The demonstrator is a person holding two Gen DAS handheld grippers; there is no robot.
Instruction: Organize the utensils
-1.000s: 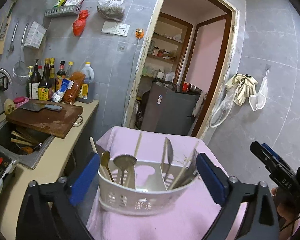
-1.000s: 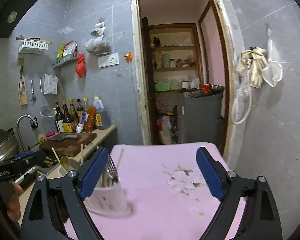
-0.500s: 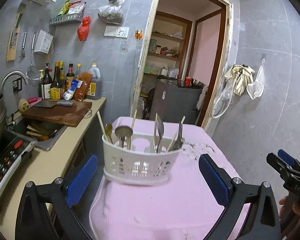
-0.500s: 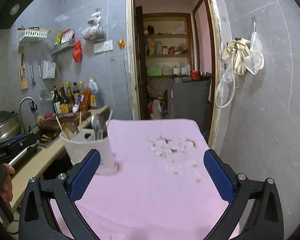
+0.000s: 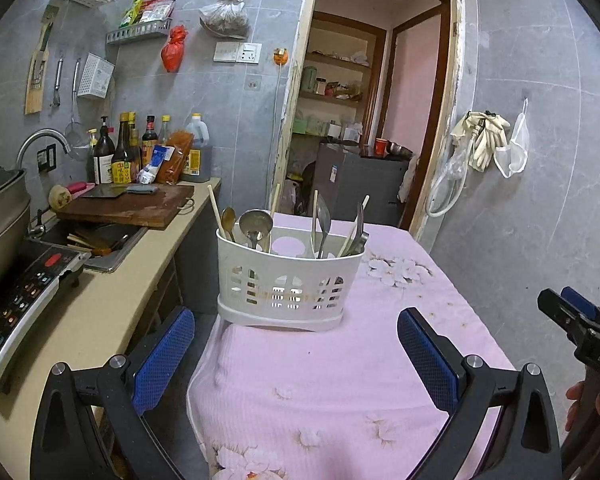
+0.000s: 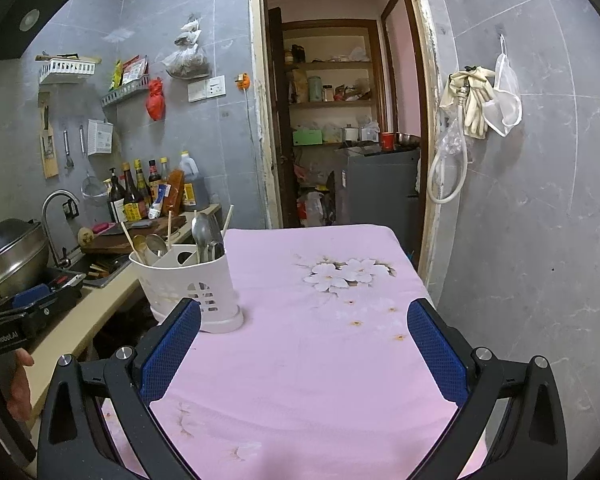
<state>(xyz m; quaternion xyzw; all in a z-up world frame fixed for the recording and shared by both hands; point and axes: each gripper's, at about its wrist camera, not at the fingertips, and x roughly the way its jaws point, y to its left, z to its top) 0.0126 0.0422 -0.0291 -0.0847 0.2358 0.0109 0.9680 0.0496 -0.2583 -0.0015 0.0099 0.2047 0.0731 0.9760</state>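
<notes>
A white slotted utensil caddy [image 5: 286, 280] stands upright at the left edge of the pink cloth-covered table [image 5: 340, 368]. It holds spoons, a ladle, forks and chopsticks in separate compartments. It also shows in the right wrist view [image 6: 188, 284]. My left gripper [image 5: 296, 352] is open and empty, a short way in front of the caddy. My right gripper [image 6: 304, 344] is open and empty over the bare cloth, with the caddy to its left. Each gripper shows at the edge of the other's view.
A beige counter [image 5: 88, 312] runs along the left with an induction cooker [image 5: 16, 300], a sink [image 5: 100, 240], a wooden cutting board [image 5: 132, 204] and bottles [image 5: 120, 156]. A doorway [image 5: 360, 128] opens behind the table. A grey wall [image 5: 540, 200] stands to the right.
Both grippers have drawn back from the caddy, which now stands free on the table. The left gripper's fingers no longer flank it. The right gripper has also pulled back and away to the right.
</notes>
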